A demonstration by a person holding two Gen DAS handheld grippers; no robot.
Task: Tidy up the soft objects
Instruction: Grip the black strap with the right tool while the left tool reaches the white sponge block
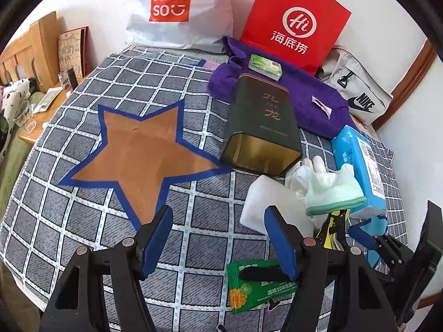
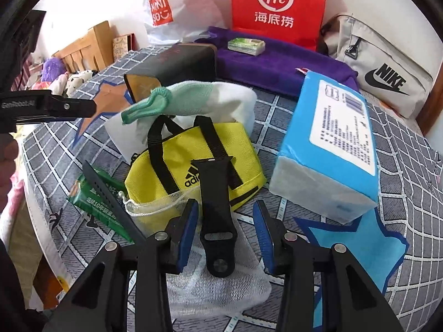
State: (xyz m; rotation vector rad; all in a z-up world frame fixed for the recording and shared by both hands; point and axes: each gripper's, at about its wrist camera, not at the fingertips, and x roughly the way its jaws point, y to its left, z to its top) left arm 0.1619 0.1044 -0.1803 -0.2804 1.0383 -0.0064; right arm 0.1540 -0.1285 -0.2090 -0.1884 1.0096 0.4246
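A white-and-mint glove (image 1: pixel 329 191) (image 2: pixel 166 99) lies on a white sponge block (image 1: pixel 265 202). A yellow Adidas mini bag (image 2: pixel 193 163) lies in front of it, with a black watch strap (image 2: pixel 216 215) across it and onto a white mesh pouch (image 2: pixel 221 282). A blue tissue pack (image 2: pixel 329 146) (image 1: pixel 357 163) lies to the right. My right gripper (image 2: pixel 225 235) is open, its fingers either side of the strap's near end. My left gripper (image 1: pixel 221 240) is open and empty over the checked bedspread, near an orange star (image 1: pixel 141 152).
A dark tin (image 1: pixel 263 130) lies on its side. A purple towel (image 1: pixel 304 96) carries a small card pack (image 1: pixel 264 66). A green sachet (image 1: pixel 257 285), a blue star (image 2: pixel 351 251), a red paper bag (image 1: pixel 293 19), a Miniso bag (image 1: pixel 171 8) and a Nike bag (image 1: pixel 360 94) are around.
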